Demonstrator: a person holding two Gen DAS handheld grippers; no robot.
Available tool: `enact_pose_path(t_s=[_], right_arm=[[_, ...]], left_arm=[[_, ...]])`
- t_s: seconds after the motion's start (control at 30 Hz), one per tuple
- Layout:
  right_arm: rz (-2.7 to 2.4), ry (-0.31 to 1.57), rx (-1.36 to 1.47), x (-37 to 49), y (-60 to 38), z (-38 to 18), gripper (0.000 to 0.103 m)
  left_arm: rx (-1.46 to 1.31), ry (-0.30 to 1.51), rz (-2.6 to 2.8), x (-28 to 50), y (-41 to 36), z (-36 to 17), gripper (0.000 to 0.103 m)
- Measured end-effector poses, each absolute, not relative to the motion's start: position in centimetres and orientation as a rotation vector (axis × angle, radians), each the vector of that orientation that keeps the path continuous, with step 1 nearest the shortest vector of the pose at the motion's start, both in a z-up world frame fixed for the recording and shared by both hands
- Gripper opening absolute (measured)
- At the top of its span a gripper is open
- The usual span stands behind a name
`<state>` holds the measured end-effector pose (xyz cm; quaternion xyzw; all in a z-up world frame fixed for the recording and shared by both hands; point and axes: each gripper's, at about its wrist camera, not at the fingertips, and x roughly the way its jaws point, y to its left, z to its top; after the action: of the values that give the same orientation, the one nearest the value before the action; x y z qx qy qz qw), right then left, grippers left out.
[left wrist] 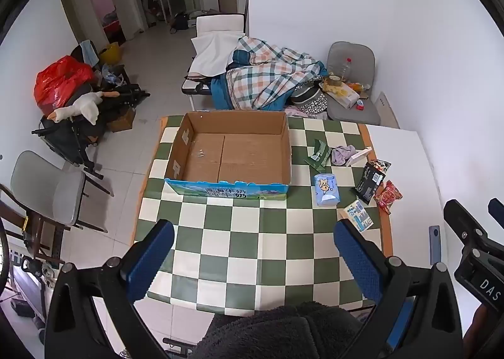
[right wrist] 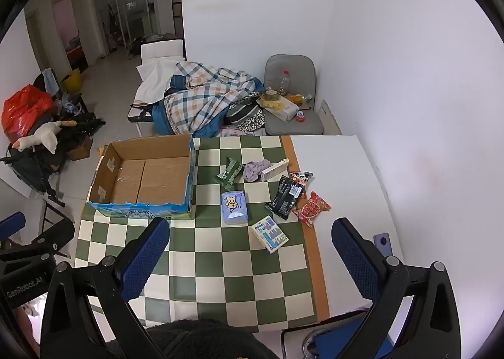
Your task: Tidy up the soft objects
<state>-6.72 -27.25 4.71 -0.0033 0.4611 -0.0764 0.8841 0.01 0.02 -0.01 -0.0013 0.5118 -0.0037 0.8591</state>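
Both grippers hover above the near edge of a green-and-cream checkered tablecloth [left wrist: 245,251] on a white table [right wrist: 340,163], in a white-walled room with a tiled floor.

At far left a red bag [left wrist: 60,81] and a plush goose [left wrist: 82,107] sit on piled clutter. Behind the table, a plaid blanket [left wrist: 267,78] lies heaped on a cot, with a grey chair [left wrist: 352,59] in the corner.

On the cloth, an open cardboard box [left wrist: 230,154] sits at the left, its inside bare. Right of it lie a green packet [right wrist: 229,171], a crumpled lilac cloth [right wrist: 255,170] touching a pale flat box [right wrist: 275,170], a blue tissue pack [right wrist: 234,207], a black pouch [right wrist: 285,198], a white-and-blue carton [right wrist: 270,234] and a red snack bag [right wrist: 312,209]. A phone [right wrist: 383,244] lies near the table's right edge.

Left gripper [left wrist: 253,251]: blue-padded jaws spread wide, holding nothing, touching nothing. Right gripper [right wrist: 250,251]: likewise wide apart and unloaded, with the white-and-blue carton showing between its fingers, well below them.
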Motion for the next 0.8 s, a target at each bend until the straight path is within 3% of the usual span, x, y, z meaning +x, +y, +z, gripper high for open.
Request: enact_pose_path(t_s=[0.8], right_arm=[[-0.164, 0.944, -0.026, -6.76, -27.05, 5.14, 0.103]], left_arm=[[0.013, 1.041, -0.001, 0.55, -0.65, 0.14, 0.103]])
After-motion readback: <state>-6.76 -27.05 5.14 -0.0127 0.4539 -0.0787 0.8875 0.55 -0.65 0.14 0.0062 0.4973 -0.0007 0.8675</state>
